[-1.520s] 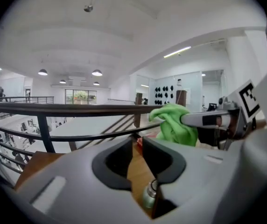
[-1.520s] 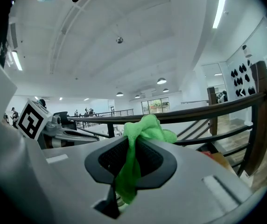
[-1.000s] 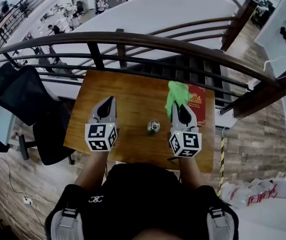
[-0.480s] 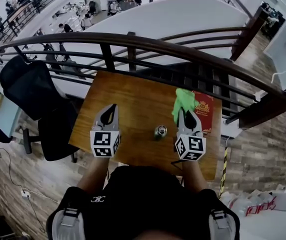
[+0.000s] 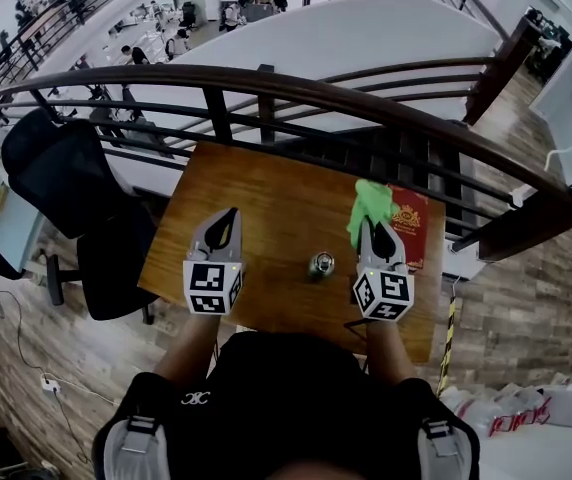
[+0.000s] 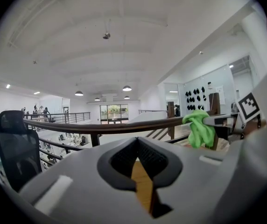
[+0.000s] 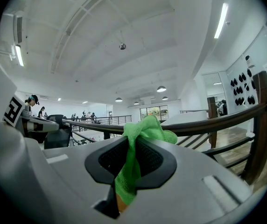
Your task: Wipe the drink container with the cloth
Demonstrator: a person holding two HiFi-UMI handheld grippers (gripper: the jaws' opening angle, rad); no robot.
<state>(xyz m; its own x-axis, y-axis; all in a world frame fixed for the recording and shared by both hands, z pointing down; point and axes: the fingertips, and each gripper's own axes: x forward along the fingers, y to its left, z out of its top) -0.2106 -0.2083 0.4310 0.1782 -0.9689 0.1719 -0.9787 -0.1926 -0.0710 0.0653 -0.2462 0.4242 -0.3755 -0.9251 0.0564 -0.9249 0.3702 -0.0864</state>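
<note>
A small silver metal drink can point(image 5: 321, 264) stands upright near the front edge of the brown wooden table point(image 5: 256, 193), between our two grippers and touching neither. We judge it light, rigid, smooth and easily tipped, best pinched across its sides. The soft green microfibre cloth point(image 5: 368, 200) hangs limp, clamped in our right gripper point(image 7: 129, 148). Our left gripper point(image 6: 136, 149) is closed on nothing.

No legible text or labels.
</note>
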